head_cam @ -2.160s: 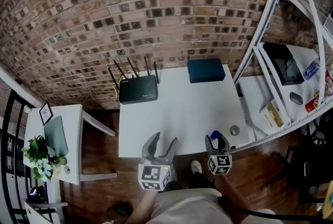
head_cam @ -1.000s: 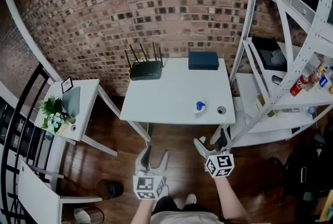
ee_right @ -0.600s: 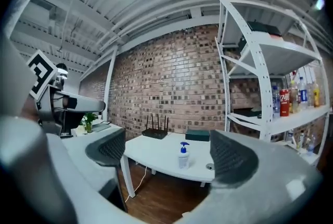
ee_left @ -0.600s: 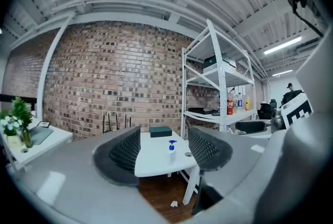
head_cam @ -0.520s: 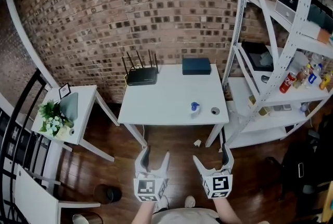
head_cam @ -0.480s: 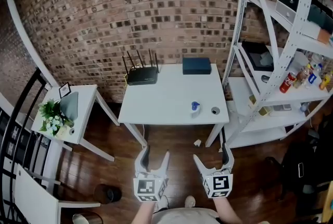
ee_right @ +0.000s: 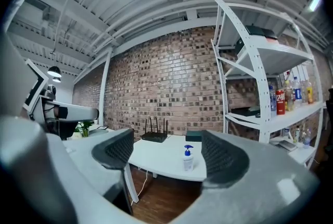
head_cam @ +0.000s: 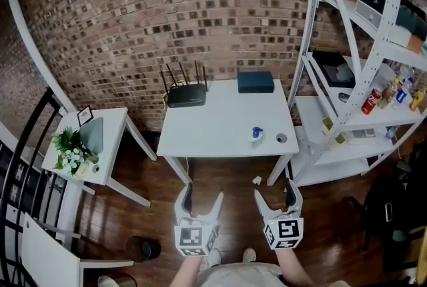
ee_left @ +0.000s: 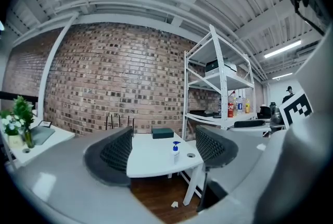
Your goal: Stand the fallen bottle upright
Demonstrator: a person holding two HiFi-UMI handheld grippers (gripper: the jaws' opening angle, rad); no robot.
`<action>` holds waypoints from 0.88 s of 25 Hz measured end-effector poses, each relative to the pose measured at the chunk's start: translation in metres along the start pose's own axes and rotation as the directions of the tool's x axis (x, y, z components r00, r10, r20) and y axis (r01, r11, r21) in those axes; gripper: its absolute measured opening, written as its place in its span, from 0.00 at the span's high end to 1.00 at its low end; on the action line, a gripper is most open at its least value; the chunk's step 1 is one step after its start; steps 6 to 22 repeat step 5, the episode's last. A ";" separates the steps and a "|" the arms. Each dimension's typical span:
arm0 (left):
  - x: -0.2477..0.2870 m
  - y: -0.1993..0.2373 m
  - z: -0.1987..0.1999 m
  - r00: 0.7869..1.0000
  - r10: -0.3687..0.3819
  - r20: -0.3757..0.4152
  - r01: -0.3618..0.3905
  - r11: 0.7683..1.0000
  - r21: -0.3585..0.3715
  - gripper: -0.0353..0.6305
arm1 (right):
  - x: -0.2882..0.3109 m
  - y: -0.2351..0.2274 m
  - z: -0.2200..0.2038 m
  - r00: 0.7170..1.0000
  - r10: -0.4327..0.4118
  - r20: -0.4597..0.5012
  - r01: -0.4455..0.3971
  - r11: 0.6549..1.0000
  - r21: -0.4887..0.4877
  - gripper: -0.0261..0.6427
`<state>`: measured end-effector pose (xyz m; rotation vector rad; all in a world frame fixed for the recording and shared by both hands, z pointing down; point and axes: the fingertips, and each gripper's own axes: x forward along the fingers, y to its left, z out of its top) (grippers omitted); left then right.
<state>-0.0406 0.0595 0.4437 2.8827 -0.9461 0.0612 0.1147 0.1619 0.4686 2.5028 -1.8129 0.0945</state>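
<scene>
The bottle [head_cam: 257, 135], white with a blue pump, stands upright near the right front of the white table [head_cam: 213, 132]. It also shows far off between the jaws in both gripper views: bottle [ee_left: 176, 151], bottle [ee_right: 188, 158]. Both grippers hang over the wooden floor, well short of the table. My left gripper [head_cam: 200, 200] has its jaws opening wide, with nothing between them. My right gripper [head_cam: 275, 195] has its jaws closing, still apart and empty.
A black router [head_cam: 186, 93] and a dark blue box [head_cam: 256, 82] sit at the table's back; a small round object [head_cam: 281, 139] lies beside the bottle. White shelving [head_cam: 347, 112] stands right, a side table [head_cam: 107, 145] with a plant [head_cam: 70, 149] left. A paper scrap [head_cam: 257, 180] lies on the floor.
The right gripper left the bottle, which now stands on the table. Both grippers drew back over the floor. The left jaws spread wider; the right ones narrowed a little.
</scene>
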 end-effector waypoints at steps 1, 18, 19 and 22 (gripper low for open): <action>-0.002 0.003 -0.001 1.000 -0.001 0.000 0.001 1.000 -0.002 0.36 | 0.001 0.004 0.000 1.000 0.000 0.004 0.000 1.000 -0.003 0.37; -0.009 0.016 -0.006 1.000 -0.008 0.006 0.008 1.000 -0.008 0.36 | 0.002 0.016 -0.001 1.000 -0.006 0.016 0.007 1.000 -0.015 0.37; -0.009 0.016 -0.006 1.000 -0.008 0.006 0.008 1.000 -0.008 0.36 | 0.002 0.016 -0.001 1.000 -0.006 0.016 0.007 1.000 -0.015 0.37; -0.009 0.016 -0.006 1.000 -0.008 0.006 0.008 1.000 -0.008 0.36 | 0.002 0.016 -0.001 1.000 -0.006 0.016 0.007 1.000 -0.015 0.37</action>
